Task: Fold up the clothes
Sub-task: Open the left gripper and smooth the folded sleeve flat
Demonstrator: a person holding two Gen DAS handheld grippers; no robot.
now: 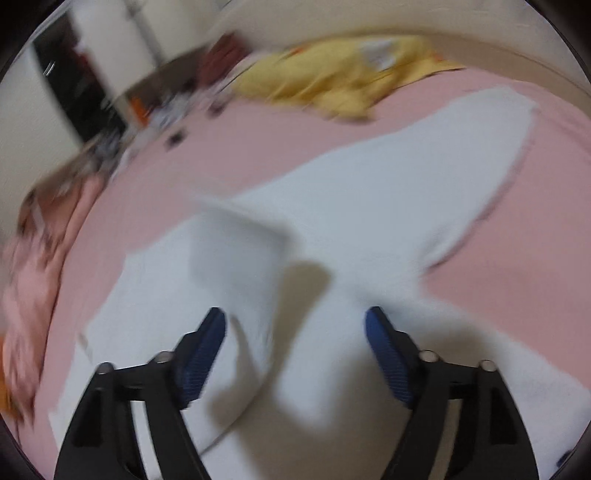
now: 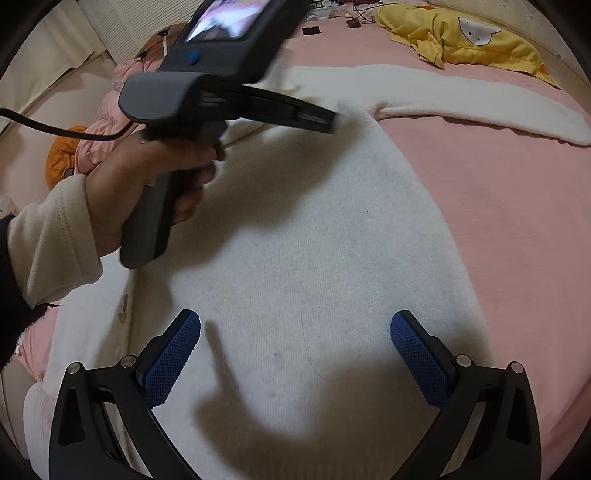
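Observation:
A white knit sweater (image 2: 295,240) lies spread on the pink bedsheet (image 2: 517,221), one sleeve (image 2: 461,99) stretched toward the upper right. My right gripper (image 2: 295,332) hovers open over the sweater's body with nothing between its blue pads. A person's hand (image 2: 155,173) holds my left gripper (image 2: 328,120) above the sweater's shoulder area. In the blurred left wrist view, the left gripper (image 1: 295,321) stands open. A loose fold of white cloth (image 1: 236,258) lies just ahead of its left finger, and neither pad presses on it. The sweater (image 1: 369,203) fills the middle of that view.
A yellow pillow (image 2: 461,37) lies at the bed's far right. A bunched pink quilt (image 2: 107,122) and an orange item (image 2: 62,155) sit off the left side. Small dark objects (image 2: 310,30) and cables rest near the head of the bed.

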